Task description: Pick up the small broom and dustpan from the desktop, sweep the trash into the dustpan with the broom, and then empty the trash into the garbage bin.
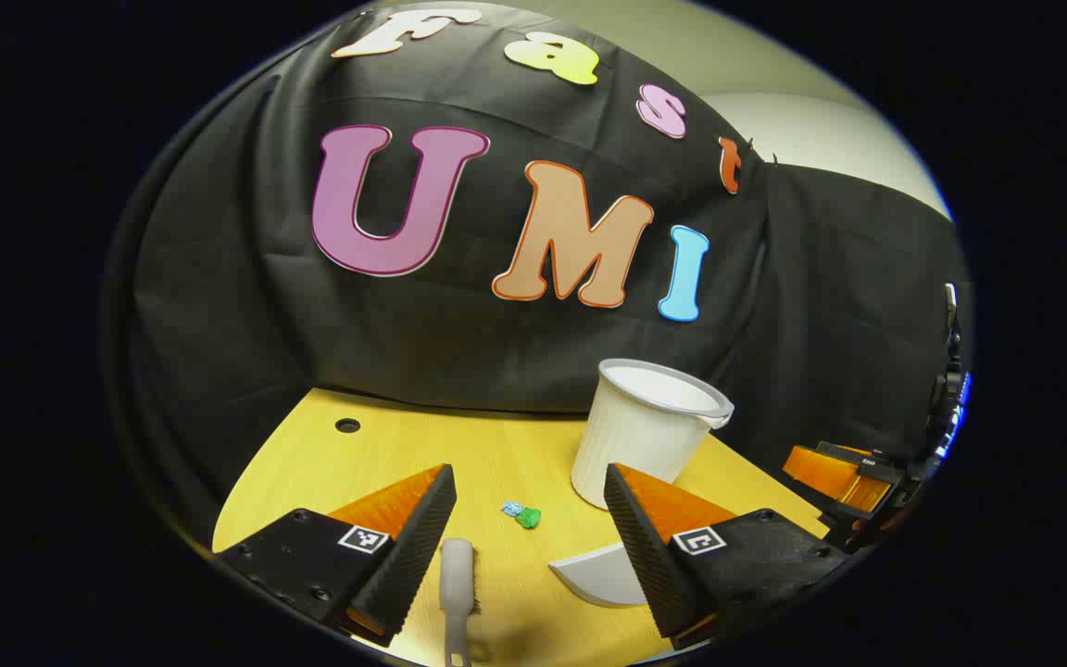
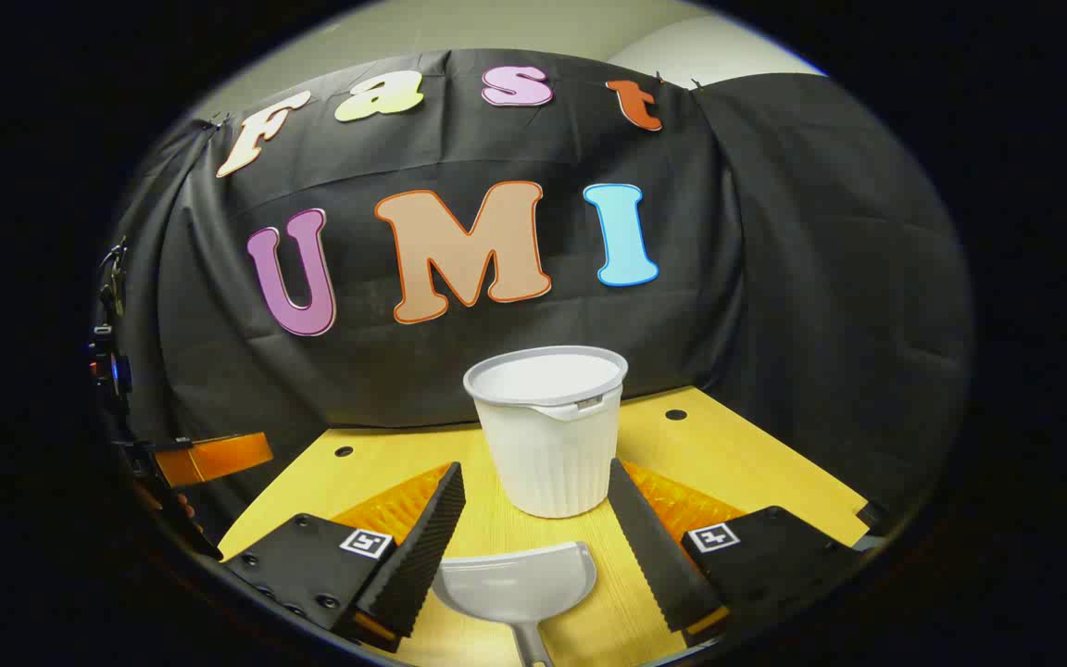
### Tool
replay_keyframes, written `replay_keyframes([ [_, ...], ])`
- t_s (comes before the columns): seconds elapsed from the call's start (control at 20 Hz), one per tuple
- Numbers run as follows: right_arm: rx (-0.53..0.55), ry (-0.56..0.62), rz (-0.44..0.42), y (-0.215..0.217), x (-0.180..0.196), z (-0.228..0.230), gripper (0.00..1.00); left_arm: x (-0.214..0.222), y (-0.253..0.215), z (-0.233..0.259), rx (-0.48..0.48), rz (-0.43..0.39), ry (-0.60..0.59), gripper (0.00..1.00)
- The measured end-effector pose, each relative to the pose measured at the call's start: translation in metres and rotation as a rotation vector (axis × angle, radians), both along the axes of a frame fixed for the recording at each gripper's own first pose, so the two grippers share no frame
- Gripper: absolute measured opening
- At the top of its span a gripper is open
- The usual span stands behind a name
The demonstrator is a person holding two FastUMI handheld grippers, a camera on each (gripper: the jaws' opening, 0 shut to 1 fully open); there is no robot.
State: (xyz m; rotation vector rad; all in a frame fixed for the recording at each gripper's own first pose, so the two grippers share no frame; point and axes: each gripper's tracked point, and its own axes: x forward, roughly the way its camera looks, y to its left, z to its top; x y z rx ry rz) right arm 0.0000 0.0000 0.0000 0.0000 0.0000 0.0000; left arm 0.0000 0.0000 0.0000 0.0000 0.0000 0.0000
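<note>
**Both grippers open and empty over the desktop, tools lying below**

Desktop (image 1: 496, 445): yellow wood grain, running across the lower half of both views, with a dark round hole (image 1: 347, 425) at its left rear in the left gripper view.

Garbage bin (image 2: 547, 435): white, ribbed, upright, centre of the right gripper view, just beyond the fingers. In the left gripper view the bin (image 1: 640, 431) sits right of centre, partly behind the right-hand finger.

Right gripper (image 2: 538, 528): fingers spread wide, nothing between the pads, no contact visible. Dustpan (image 2: 517, 585) lies on the desktop in the gap between them, lower centre, scoop mouth toward the bin, handle running off the bottom edge.

Left gripper (image 1: 530, 519): fingers likewise wide apart, holding nothing. Small broom (image 1: 456, 593) lies on the desktop in the lower centre, just beside the left-hand finger; contact cannot be judged. A corner of the dustpan (image 1: 600, 574) shows beside the right-hand finger.

Trash (image 1: 521, 514): small blue and green scraps on the desktop, centre low in the left gripper view, between broom and bin.

Each view catches the other gripper at its edge: far right (image 1: 853, 472), far left (image 2: 205, 460).
</note>
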Motion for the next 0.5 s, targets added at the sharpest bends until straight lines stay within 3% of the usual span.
replay_keyframes([
  [0.05, 0.001, 0.002, 0.001, -0.001, 0.001, 0.000, 0.94, 0.002, -0.004, -0.001, 0.000, -0.006, 0.001, 0.95],
  [0.1, -0.001, 0.005, 0.000, -0.002, 0.003, -0.001, 0.99, 0.005, -0.007, -0.002, -0.001, -0.013, 0.002, 0.95],
  [0.5, -0.011, 0.025, -0.001, -0.008, 0.006, -0.009, 0.99, 0.018, -0.020, -0.007, 0.016, -0.030, 0.020, 0.95],
])
